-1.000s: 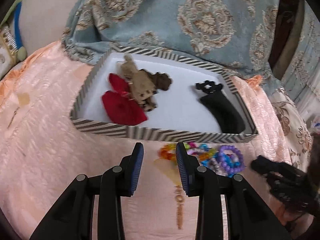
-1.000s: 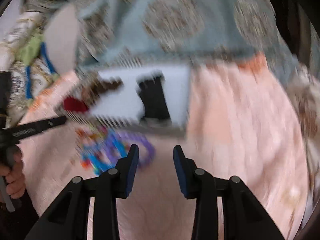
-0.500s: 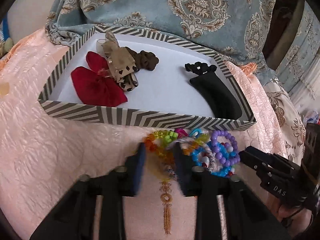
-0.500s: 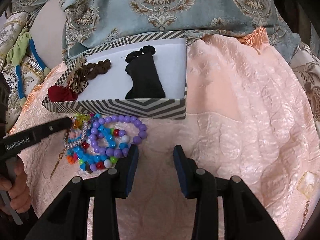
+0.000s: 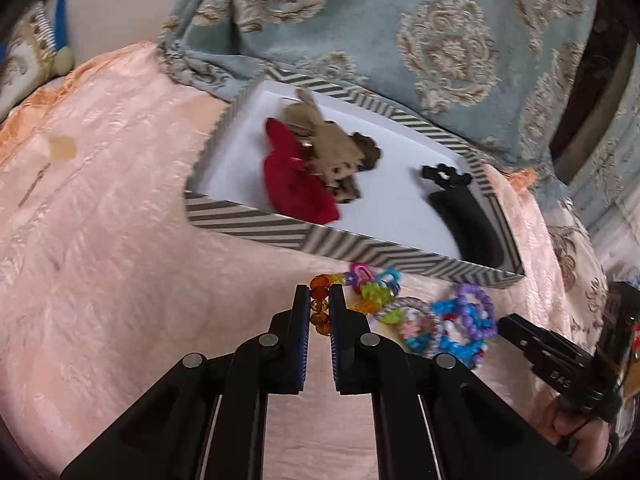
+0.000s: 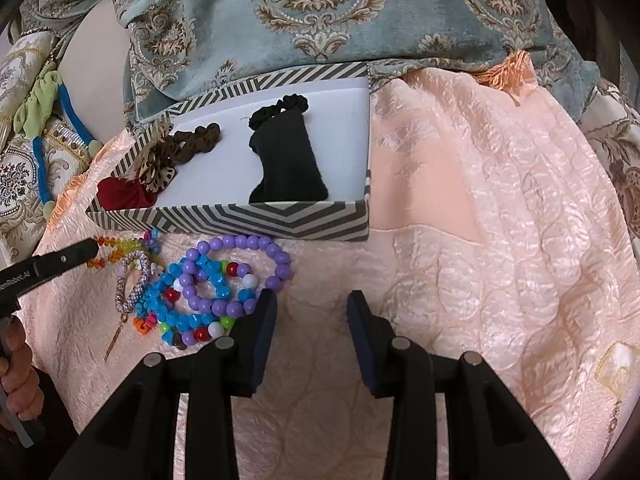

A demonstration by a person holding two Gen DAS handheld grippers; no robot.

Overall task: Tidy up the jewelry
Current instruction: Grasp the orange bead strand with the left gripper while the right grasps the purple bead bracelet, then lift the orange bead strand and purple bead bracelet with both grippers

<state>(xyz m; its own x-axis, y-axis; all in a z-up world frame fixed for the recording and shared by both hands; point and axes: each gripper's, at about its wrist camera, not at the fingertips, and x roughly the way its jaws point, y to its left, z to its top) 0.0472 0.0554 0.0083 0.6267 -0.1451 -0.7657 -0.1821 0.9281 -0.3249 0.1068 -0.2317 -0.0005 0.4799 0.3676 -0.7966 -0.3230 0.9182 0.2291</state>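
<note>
The striped box [image 6: 256, 220] holds fabric hair pieces; left gripper [image 5: 319, 308] pinches the amber bead strand [image 5: 319, 302], right gripper [image 6: 312, 312] half-open, empty.

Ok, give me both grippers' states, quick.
Left gripper: shut on the orange bead strand.
Right gripper: open, holding nothing.

The setting is a home bedroom. The work surface is a peach embossed satin bedspread [image 6: 480, 200], bordered by a blue-grey damask-patterned fabric cushion [image 6: 340, 12]. A cream ornate patterned pillow [image 6: 16, 152] lies at the left edge.
</note>
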